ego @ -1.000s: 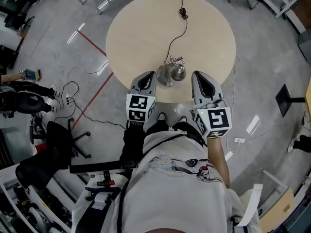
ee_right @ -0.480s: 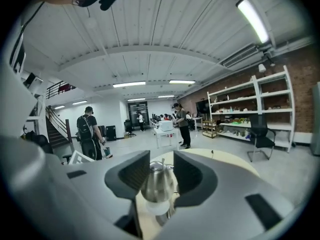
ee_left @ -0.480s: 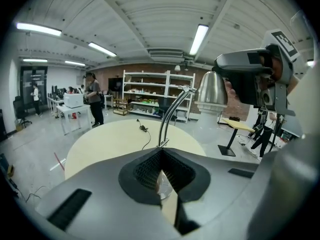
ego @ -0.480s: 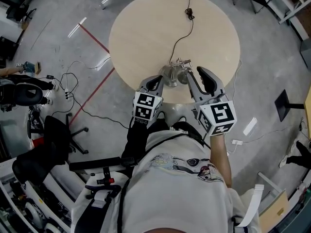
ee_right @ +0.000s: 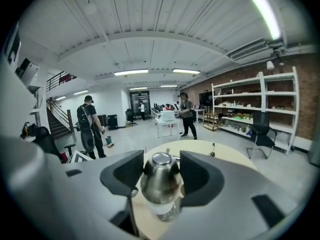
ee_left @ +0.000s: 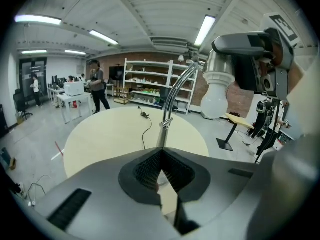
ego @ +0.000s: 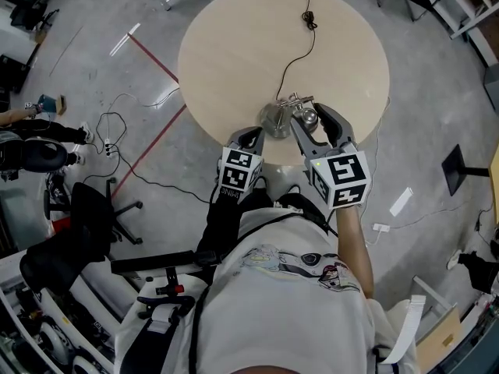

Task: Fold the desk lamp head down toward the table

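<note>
A chrome desk lamp stands near the front edge of the round table (ego: 234, 53). Its base (ego: 273, 120) is on the left and its head (ego: 309, 117) on the right. My right gripper (ego: 312, 121) has just been opening its jaws. They stand wide on either side of the lamp head (ee_right: 160, 184), which sits between the pads. My left gripper (ego: 251, 137) is shut and empty, low in front of the base. In the left gripper view the curved arm (ee_left: 175, 91) rises beyond the tips (ee_left: 161, 154), and the bulb end of the head (ee_left: 219, 96) hangs at the upper right.
The lamp's black cable (ego: 292, 57) runs across the table to a plug at the far edge. On the floor are a red tape line (ego: 156, 142), loose cords and an office chair (ego: 93, 209) to the left, and a black stand foot (ego: 460, 162) to the right. People stand beyond the table.
Both grippers moved forward to the lamp. The right gripper's jaws went from shut to wide and now sit on either side of the lamp head. The left gripper dropped toward the base.
</note>
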The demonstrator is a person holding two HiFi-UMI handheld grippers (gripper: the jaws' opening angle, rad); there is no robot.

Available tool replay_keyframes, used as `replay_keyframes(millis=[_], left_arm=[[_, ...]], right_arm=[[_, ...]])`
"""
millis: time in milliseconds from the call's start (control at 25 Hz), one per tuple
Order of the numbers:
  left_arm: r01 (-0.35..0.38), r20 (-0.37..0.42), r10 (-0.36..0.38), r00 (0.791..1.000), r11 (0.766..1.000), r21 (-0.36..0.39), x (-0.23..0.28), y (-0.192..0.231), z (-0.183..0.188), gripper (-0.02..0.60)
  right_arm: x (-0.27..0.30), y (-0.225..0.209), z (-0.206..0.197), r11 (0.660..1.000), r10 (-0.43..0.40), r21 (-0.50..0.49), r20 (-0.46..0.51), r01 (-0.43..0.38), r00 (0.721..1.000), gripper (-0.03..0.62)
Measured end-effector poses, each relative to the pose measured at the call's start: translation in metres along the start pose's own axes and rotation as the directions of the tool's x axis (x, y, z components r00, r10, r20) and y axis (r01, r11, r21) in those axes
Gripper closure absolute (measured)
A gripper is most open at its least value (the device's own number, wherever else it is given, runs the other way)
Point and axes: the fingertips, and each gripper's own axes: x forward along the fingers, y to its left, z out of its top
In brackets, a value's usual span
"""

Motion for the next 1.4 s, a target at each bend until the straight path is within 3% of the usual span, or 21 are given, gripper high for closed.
replay_keyframes(millis=[880, 1400], left_arm=[[-0.011, -0.028, 0.011, 1.0, 1.0, -0.015, -0.002, 0.005, -0.013, 0.58], [-0.009, -0.038, 0.009, 0.999, 1.0, 0.005, -0.002, 0.002, -0.016, 0.58]], right_arm=[[-0.007, 0.001, -0.013, 1.0, 0.0, -0.001, 0.006, 0.0, 1.0, 0.385], [-0.022, -0.001, -0.052, 0.999, -0.041, -0.001, -0.028, 0.041, 0.999, 0.385]])
